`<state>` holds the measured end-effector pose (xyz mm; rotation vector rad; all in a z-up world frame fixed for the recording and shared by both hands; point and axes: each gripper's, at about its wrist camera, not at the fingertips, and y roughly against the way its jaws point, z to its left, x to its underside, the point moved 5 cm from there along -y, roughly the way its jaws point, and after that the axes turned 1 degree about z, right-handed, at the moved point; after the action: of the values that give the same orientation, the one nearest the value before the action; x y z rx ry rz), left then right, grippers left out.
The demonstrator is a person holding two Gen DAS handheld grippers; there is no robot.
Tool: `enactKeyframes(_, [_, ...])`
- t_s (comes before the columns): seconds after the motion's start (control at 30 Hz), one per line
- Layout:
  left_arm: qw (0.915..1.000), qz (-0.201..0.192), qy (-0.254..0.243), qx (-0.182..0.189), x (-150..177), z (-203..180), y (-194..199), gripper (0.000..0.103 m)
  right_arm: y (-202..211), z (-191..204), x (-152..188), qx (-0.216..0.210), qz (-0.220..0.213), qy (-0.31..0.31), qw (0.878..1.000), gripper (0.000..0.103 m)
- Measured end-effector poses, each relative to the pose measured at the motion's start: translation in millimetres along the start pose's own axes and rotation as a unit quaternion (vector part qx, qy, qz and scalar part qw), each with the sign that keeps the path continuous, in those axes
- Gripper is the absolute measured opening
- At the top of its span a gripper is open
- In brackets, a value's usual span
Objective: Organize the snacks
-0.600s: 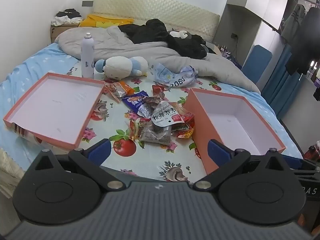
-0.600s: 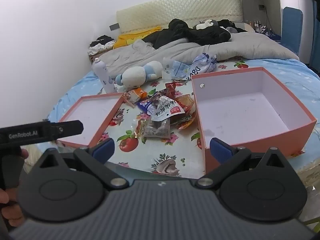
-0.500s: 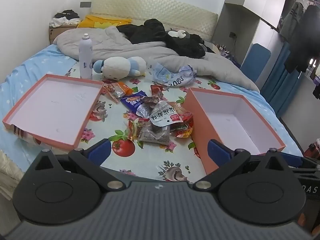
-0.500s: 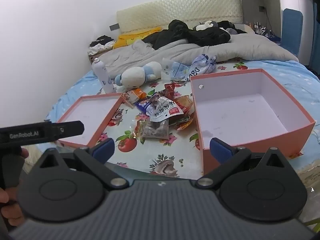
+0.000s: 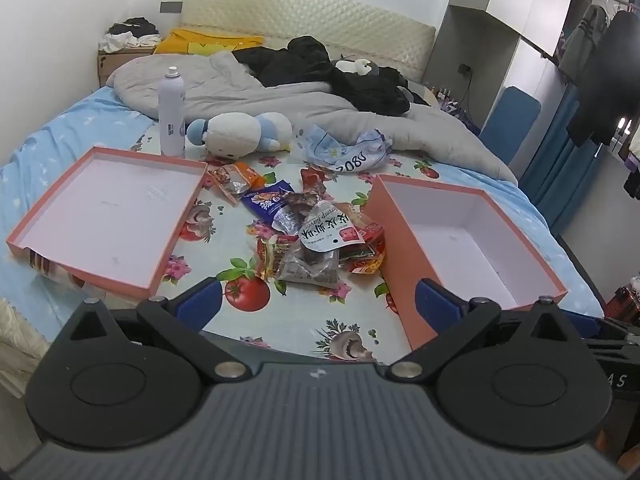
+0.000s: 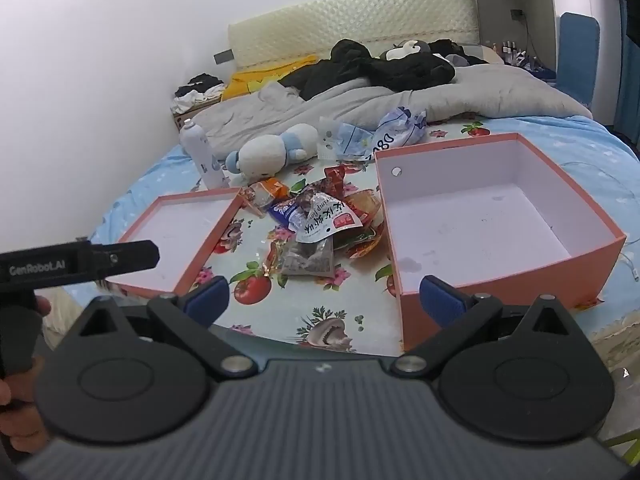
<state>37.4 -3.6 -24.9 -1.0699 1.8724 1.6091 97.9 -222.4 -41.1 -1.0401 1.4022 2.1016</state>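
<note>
- The left gripper (image 5: 316, 300) is held with its jaws spread wide and nothing between them; the right gripper (image 6: 326, 294) is likewise spread wide and empty
- Both grippers are kept short of the bed's near edge, tilted down toward the patterned cloth (image 5: 288, 320); a bare strip of that cloth is seen just ahead of the fingertips
- The snack pile (image 5: 316, 232) is found straight ahead of the left gripper, beyond that bare strip, lying loose on the cloth between the two pink containers
- The shallow pink lid (image 5: 176, 232) is seen ahead and to the left, its near corner overhanging the bed's edge
- The deep pink box (image 5: 396, 248) is seen ahead and to the right, close to the right fingertip; its tall near wall is met before its white, empty inside
- In the right wrist view the box wall (image 6: 390, 240) is touched by the nearest packets, and the box's near corner is hidden behind the right-hand finger
- The lower half of each view is blocked by the gripper body; print on most packets cannot be read
- A person's hand (image 6: 12, 396) is cut off at the left edge of the right wrist view
- Farther ahead are seen a white spray bottle (image 5: 171, 114), a plush toy (image 5: 244, 134), a crumpled blue-white bag (image 5: 344, 152) and a grey duvet (image 5: 304, 104)
</note>
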Motion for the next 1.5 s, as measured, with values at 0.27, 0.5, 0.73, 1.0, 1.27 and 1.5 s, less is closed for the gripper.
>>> enactKeyframes(0.27, [1.0, -0.001, -0.003, 0.003, -1.6, -0.1, 0.4, 0.103, -0.8, 1.2, -0.2, -0.005, 0.002, 0.007, 1.0, 0.103])
enactKeyframes(0.5, [1.0, -0.002, -0.005, 0.004, -3.0, -2.5, 2.5, 0.103, 0.4, 0.2, 0.1, -0.005, 0.004, 0.006, 1.0, 0.103])
enactKeyframes(0.73, [1.0, -0.001, -0.005, 0.005, -3.4, -3.2, 2.6, 0.103, -0.5, 1.4, 0.7, -0.005, 0.004, 0.01, 1.0, 0.103])
enactKeyframes(1.0, [1.0, 0.002, -0.007, 0.004, -1.1, -5.5, 0.6, 0.103, -1.0, 1.7, 4.3, -0.007, 0.007, 0.008, 1.0, 0.103])
enactKeyframes(1.27, [0.9999, 0.008, -0.006, 0.007, 5.3, -2.6, -6.3, 0.103, -2.4, 0.7, 5.2, -0.012, 0.012, 0.007, 1.0, 0.103])
enactKeyframes(1.5, [0.9998, 0.017, 0.0, 0.008, 11.1, 3.8, -17.7, 0.103, -6.6, -2.5, 11.0, -0.003, 0.013, 0.0, 1.0, 0.103])
